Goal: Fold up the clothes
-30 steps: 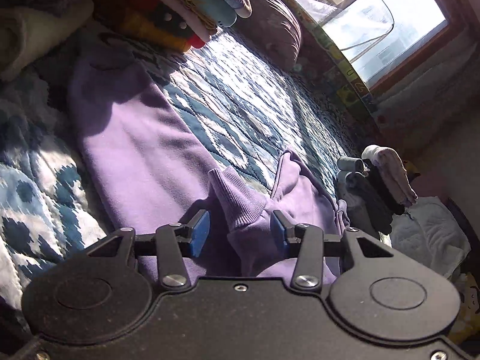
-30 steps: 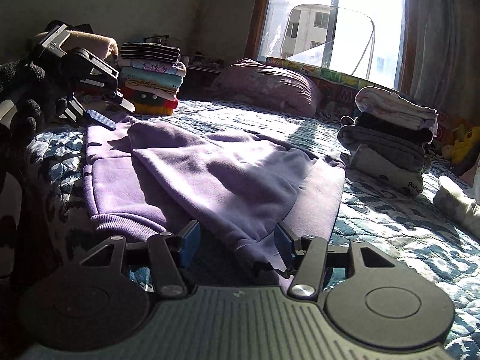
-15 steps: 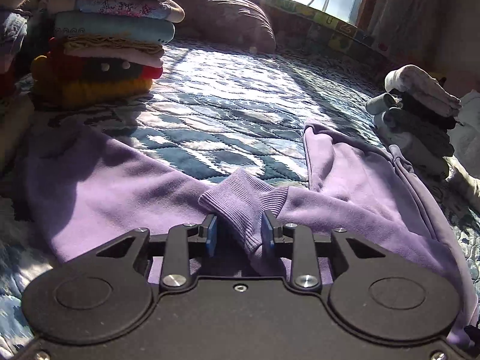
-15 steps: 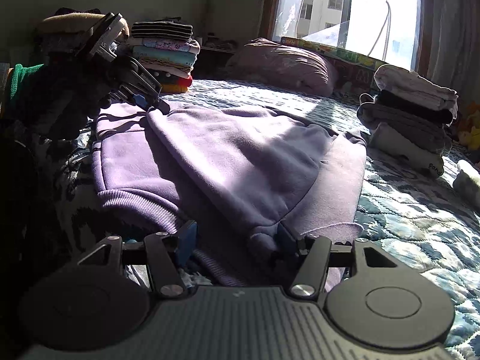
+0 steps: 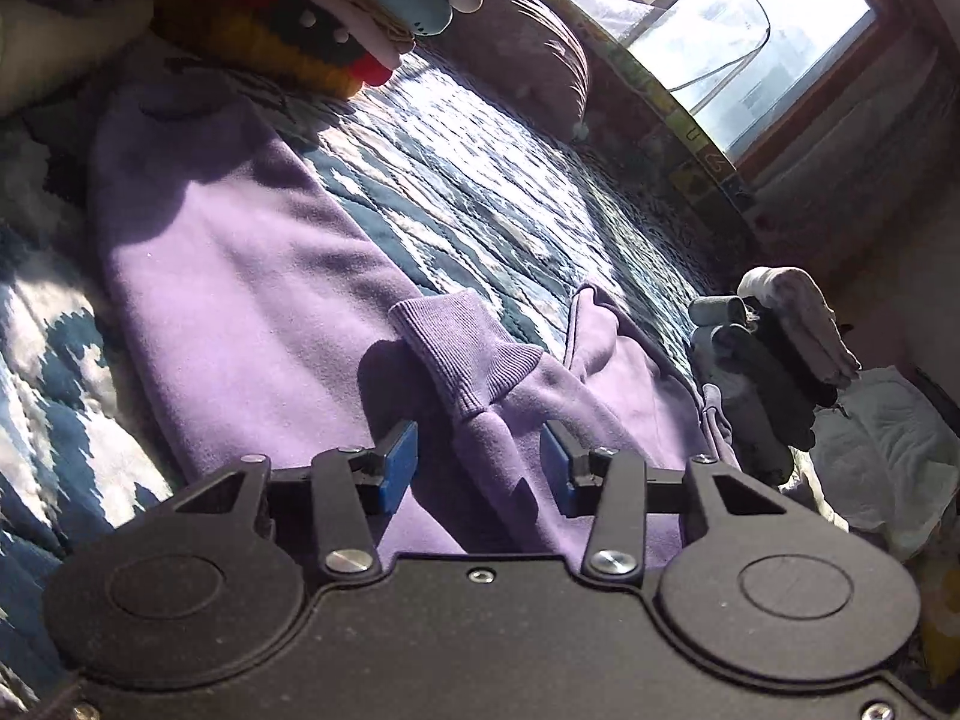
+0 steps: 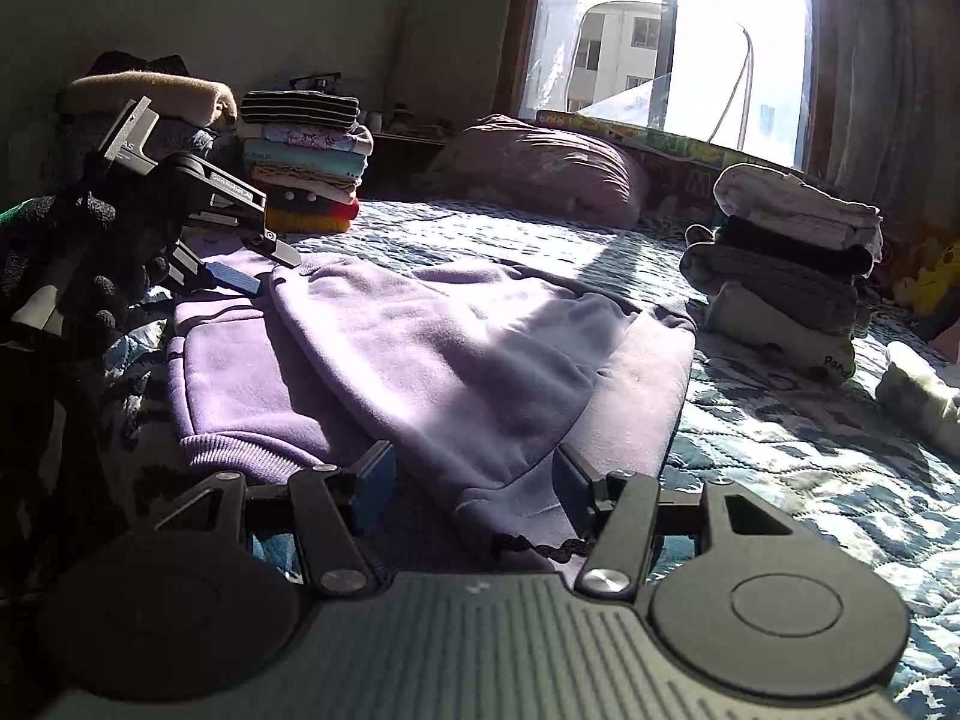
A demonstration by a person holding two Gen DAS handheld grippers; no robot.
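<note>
A purple hoodie (image 6: 450, 348) lies spread on the blue and white quilt (image 6: 810, 468). One sleeve is laid across its body, and the ribbed cuff (image 5: 474, 354) sticks up in the left wrist view. My left gripper (image 5: 477, 468) is open, with the sleeve running loosely between its blue pads (image 5: 399, 468). In the right wrist view the left gripper (image 6: 258, 267) sits at the hoodie's far left corner, held by a gloved hand (image 6: 78, 252). My right gripper (image 6: 474, 489) is open at the near edge. A fold of purple cloth and a black drawstring (image 6: 540, 549) lie between its jaws.
A stack of folded colourful clothes (image 6: 306, 168) stands at the back left of the bed. A grey and white folded stack (image 6: 792, 264) stands on the right. A purple pillow (image 6: 540, 168) lies under the window (image 6: 660, 30). A white item (image 6: 918, 396) lies at the far right.
Half a second ago the left jaws were narrowed around the cuff; now they stand wider and the left view has tilted. The right gripper has barely moved.
</note>
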